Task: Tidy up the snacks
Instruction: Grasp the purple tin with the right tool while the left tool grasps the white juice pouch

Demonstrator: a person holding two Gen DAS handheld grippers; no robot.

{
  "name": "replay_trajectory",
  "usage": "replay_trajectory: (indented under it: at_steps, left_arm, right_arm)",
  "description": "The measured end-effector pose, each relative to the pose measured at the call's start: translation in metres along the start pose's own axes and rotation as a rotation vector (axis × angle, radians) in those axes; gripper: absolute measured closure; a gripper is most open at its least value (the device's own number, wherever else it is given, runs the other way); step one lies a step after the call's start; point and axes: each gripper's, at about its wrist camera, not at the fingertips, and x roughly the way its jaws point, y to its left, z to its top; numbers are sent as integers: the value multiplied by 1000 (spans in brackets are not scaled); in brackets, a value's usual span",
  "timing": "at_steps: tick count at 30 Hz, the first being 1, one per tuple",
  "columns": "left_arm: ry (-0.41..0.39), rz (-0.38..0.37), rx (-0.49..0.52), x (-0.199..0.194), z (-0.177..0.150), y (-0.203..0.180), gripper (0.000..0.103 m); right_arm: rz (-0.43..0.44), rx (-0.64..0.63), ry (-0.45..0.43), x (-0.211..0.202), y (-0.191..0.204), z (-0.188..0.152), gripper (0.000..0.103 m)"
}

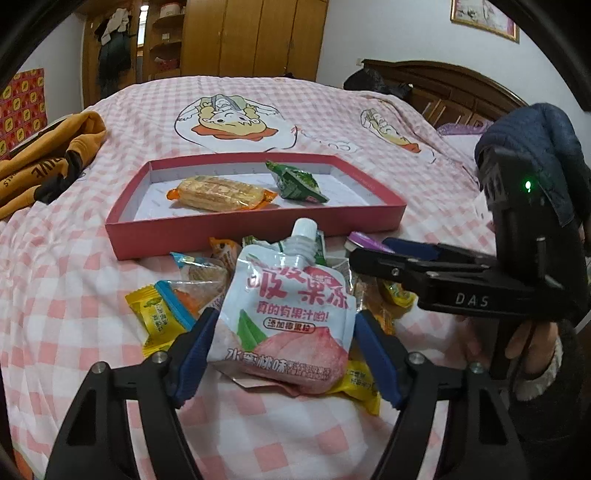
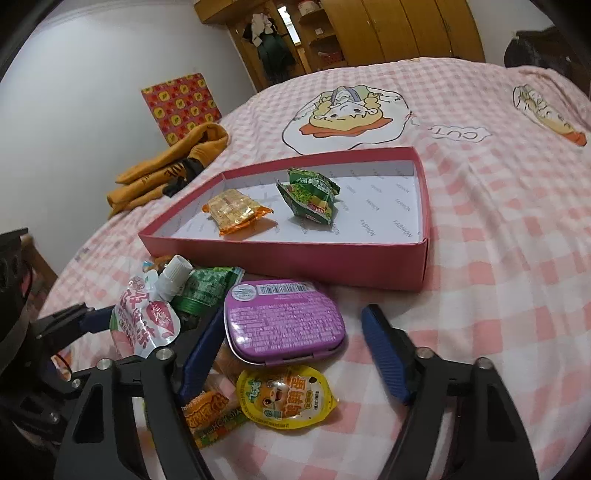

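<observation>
Snacks: glossy soft pouch pinched between ribbed left gripper pads

Ahead of the left gripper, the jelly pouch fills the gap between its pads, with wrappers crowding both sides. Beyond, the pink box wall bars a low path. Checked bedspread right of the right gripper lies free.

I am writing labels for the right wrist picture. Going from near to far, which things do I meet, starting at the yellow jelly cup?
Yellow jelly cup → purple tin → red box, near wall → green packet inside the box → cartoon print on the bedspread → wooden wardrobe.
</observation>
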Motion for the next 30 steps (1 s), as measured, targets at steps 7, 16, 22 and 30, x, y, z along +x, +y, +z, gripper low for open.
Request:
replay_trajectory:
  at_steps: [7, 16, 22, 30]
  left_arm:
    - [0, -24, -37, -8, 3, 4, 29]
    - [-11, -30, -52, -29, 7, 4, 31]
    - [-28, -31, -48, -38, 11, 3, 31]
    - [-71, -24, -35, -56, 19, 0, 31]
  right_arm:
    - [42, 43, -31, -10, -6, -3, 40]
    - [47, 44, -84, -31, -1, 2, 40]
    - [43, 33, -99, -39, 4, 5, 40]
    - [50, 21, -126, -49, 9, 7, 40]
